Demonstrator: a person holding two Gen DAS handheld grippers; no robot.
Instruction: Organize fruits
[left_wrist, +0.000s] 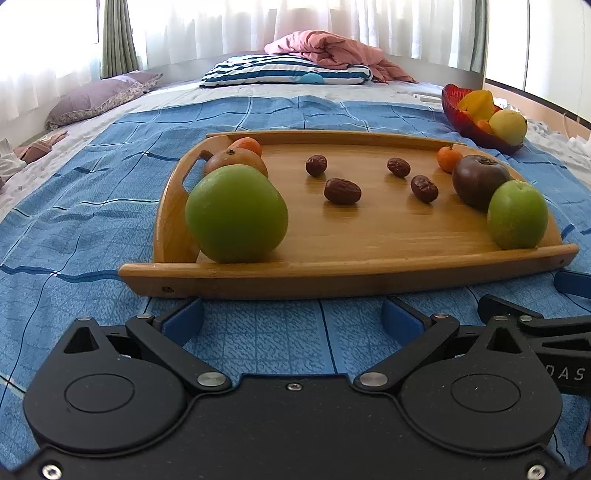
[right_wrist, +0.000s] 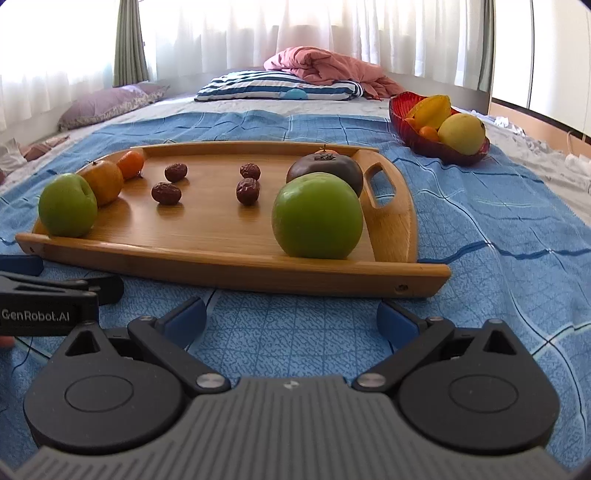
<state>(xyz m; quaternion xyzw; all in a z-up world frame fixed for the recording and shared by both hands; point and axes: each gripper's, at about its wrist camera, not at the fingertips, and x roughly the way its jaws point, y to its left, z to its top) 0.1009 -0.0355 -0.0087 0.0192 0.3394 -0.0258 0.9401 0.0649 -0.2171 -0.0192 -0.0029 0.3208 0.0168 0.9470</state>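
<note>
Fruits on tray (left_wrist: 369, 258): green apple (left_wrist: 236, 214) at near-left corner looks firm, smooth, rolls easily; grip across widest part. Left gripper (left_wrist: 291, 317) & right gripper (right_wrist: 291, 317) spread wide, empty.

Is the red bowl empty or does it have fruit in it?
It has fruit. The red bowl holds a yellow round fruit and a star fruit.

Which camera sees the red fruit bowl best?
The right wrist view: the red bowl sits closer and whole, fruit clearly showing. The left wrist view has it smaller, near the picture's right edge.
</note>
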